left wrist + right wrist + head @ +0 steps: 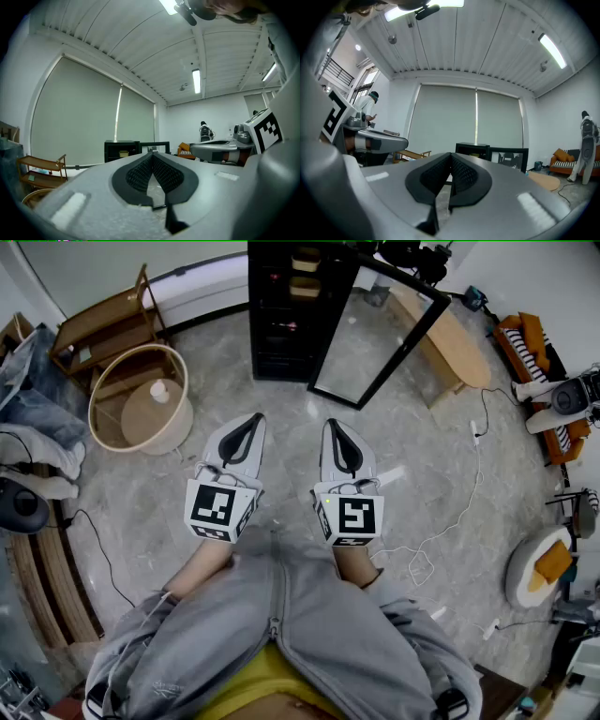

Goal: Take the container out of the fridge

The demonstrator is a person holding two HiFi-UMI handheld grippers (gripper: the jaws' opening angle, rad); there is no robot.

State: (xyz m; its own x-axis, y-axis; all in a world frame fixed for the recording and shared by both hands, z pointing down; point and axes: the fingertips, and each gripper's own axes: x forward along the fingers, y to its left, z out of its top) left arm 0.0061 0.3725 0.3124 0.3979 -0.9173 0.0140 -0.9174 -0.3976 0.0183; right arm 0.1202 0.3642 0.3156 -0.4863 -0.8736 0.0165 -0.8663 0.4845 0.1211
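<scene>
A black fridge (pixel 286 315) stands at the far side of the floor with its glass door (pixel 375 334) swung open to the right. Pale yellowish containers (pixel 306 261) sit on its upper shelves. One container (pixel 123 153) shows inside the fridge (pixel 121 151) in the left gripper view. My left gripper (pixel 251 420) and right gripper (pixel 336 426) are held side by side above the floor, well short of the fridge and pointing toward it. Both are shut with nothing in them. The same shows for the left gripper (pixel 152 153) and the right gripper (pixel 451 157) in their own views, with the fridge (pixel 472 151) straight ahead.
A round wicker basket (pixel 141 399) and a wooden rack (pixel 103 329) stand at the left, with heaped clothes (pixel 28 418) beside them. A long wooden board (pixel 450 334) lies right of the fridge door. White cables (pixel 469 484) run over the floor. A person (pixel 586 140) stands far right.
</scene>
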